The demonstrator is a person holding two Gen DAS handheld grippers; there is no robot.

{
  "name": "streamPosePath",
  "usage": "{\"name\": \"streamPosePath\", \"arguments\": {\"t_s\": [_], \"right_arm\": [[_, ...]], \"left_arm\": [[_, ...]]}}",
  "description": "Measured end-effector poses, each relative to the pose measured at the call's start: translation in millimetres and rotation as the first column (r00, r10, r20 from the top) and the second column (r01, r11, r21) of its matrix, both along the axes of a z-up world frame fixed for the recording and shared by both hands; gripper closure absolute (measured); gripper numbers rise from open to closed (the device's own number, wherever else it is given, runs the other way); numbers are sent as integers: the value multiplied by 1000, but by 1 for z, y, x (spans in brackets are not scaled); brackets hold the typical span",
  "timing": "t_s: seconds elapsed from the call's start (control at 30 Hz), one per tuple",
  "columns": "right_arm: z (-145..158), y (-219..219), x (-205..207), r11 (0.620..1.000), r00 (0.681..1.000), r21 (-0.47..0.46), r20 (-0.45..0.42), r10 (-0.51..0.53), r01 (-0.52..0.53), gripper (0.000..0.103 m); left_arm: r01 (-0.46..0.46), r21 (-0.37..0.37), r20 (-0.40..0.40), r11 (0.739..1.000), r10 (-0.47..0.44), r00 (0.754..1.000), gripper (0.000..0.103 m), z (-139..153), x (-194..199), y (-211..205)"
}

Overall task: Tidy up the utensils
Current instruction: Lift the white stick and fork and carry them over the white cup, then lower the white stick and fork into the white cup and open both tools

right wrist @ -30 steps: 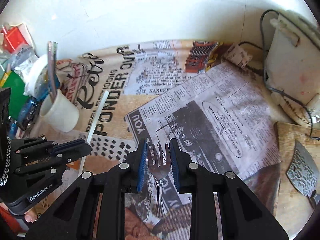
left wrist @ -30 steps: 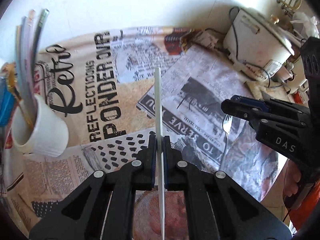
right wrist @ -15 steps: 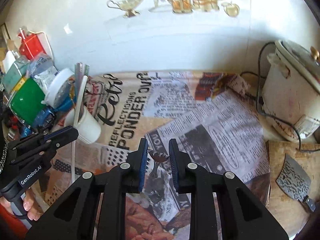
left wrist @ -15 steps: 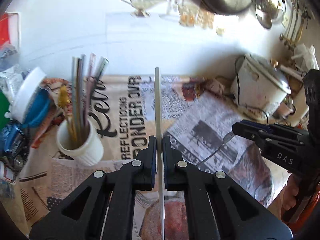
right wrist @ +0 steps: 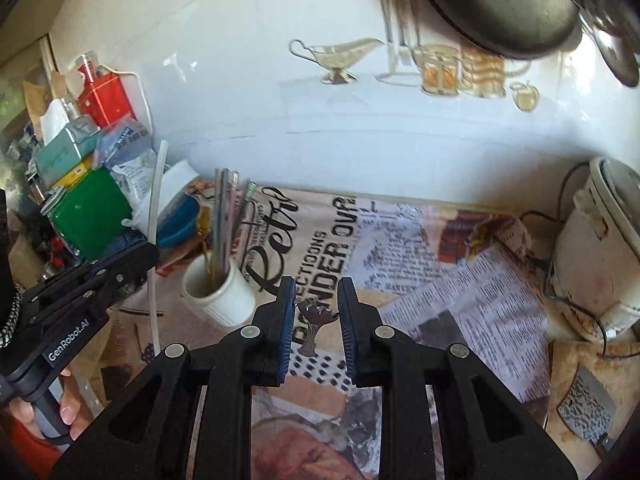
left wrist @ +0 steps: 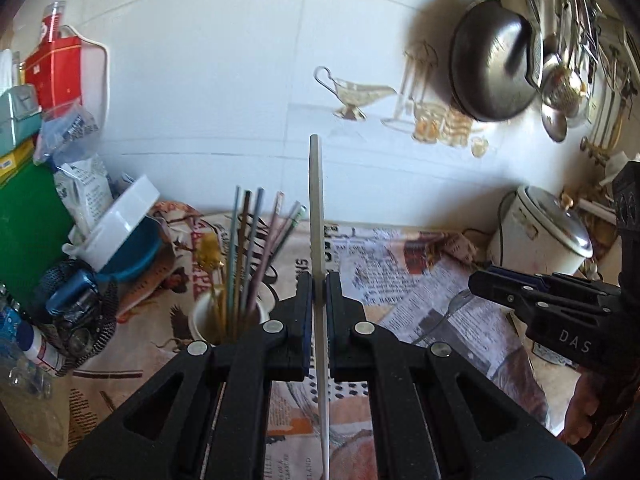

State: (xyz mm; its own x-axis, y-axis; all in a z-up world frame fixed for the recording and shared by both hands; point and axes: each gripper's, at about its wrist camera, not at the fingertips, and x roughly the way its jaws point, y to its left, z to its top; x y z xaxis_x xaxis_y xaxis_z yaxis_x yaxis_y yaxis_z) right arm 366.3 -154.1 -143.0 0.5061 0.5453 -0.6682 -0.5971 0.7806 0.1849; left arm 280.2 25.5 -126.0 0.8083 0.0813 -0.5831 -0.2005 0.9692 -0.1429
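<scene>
You have raised both tools off the printed newspaper-pattern tablecloth (left wrist: 400, 264). Your left gripper (left wrist: 319, 284) stays clamped on the long flat white plastic stick (left wrist: 315, 208), now upright, with the white ceramic cup (left wrist: 208, 320) of straws just left of its jaws. Your right gripper (right wrist: 317, 312) grips the small silver metal fork (right wrist: 314, 322) between its jaws, the cup ahead-left. Both are ready to drop in.

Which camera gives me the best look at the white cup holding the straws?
The right wrist view: the white cup stands unobstructed, its rim, inside and side wall all showing, the straws standing in it. In the left wrist view the left gripper hides most of the white cup; only part of its rim shows.
</scene>
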Motion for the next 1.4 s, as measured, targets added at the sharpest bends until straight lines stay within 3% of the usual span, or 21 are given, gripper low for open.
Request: {"name": "streamPosePath", "arguments": {"t_s": [0.43,0.77,1.17,1.4], "right_arm": [[34,64,-6,995,994,33,67,87,-89,83],[42,96,1,993,992,47,71,102,-105,83],[11,128,20,994,994,17,-12,110,-110,83],[-17,146,28,991,988,-25,-81,128,-131,83]], "left_arm": [[-84,31,92,996,81,992,99,19,13,60],[-122,10,125,992,120,985,99,6,47,103],[-174,11,111,985,172,979,99,-43,84,128],[-155,1,47,988,154,987,99,-72,86,129]]}}
